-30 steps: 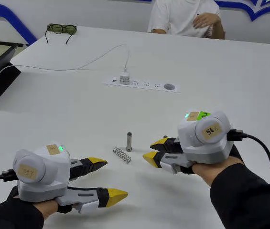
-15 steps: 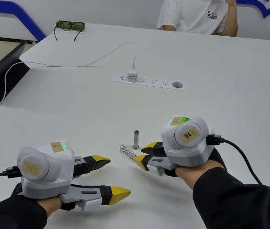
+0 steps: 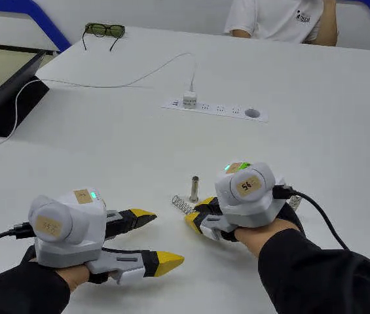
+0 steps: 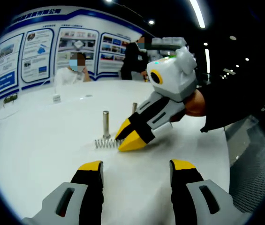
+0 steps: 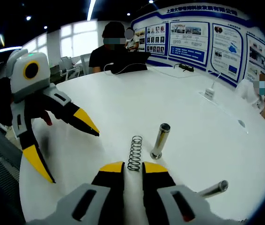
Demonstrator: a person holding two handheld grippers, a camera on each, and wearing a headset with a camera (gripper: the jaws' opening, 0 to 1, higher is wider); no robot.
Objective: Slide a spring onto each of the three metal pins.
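Spring (image 3: 183,205) flat on the white table (image 3: 93,150), near the middle of the head view. One pin (image 3: 194,188) stands upright just beside it, at its 1 o'clock. I read a small gap between the two, no contact.

Right gripper (image 3: 198,210) reaches in from 4 o'clock, tips low at the spring's near end. Through its own camera I see the jaws drawn close, with only a narrow gap between the yellow tips. The spring (image 5: 134,152) runs off toward 12 o'clock, and its nearest coils sit right at that gap. I cannot tell whether the jaws pinch the coils or merely flank them. The pin (image 5: 160,139) stands at 1 o'clock of the tips. A second pin (image 5: 212,189) shows at 4 o'clock, close by the gripper's body.

Left gripper (image 3: 157,237) sits at 7 o'clock in the head view, jaws spread wide with bare table between them, well apart from the spring. In the left gripper view the spring (image 4: 105,143) lies at 11 o'clock, and the right gripper's yellow tips meet its end.

Far side of the table: power strip (image 3: 214,110) at 12 o'clock with a white plug and cable, glasses (image 3: 104,29) at 11 o'clock, and a person (image 3: 283,19) in a white shirt at 1 o'clock.
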